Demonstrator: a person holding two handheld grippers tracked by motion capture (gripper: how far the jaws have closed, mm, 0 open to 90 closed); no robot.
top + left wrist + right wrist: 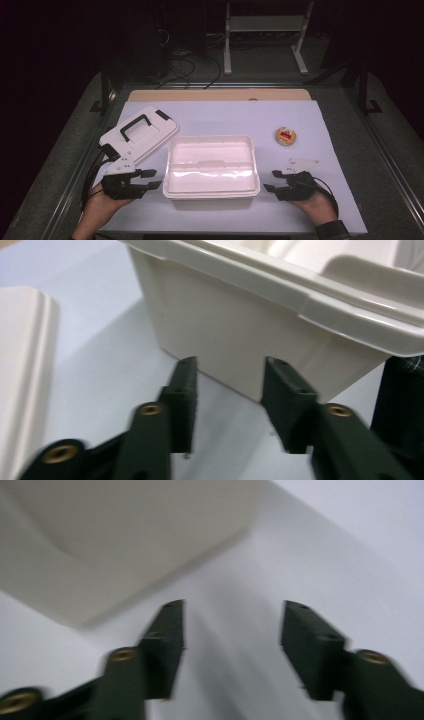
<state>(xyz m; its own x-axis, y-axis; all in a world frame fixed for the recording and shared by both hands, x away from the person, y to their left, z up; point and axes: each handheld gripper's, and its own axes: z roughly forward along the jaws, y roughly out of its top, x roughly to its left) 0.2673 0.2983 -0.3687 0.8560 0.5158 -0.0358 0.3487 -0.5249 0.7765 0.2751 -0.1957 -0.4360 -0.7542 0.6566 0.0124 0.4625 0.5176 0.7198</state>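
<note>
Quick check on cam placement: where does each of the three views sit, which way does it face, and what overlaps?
High view: above the person's side, facing forward and down on the white-covered table; both hands show, left gripper, right gripper.
Left gripper view: rides the left gripper, facing the white rectangular plastic tub side wall; jaws open, nothing between.
Right gripper view: rides the right gripper, facing the tub's rounded corner, blurred; jaws open.
Shared: all three show the tub.
</note>
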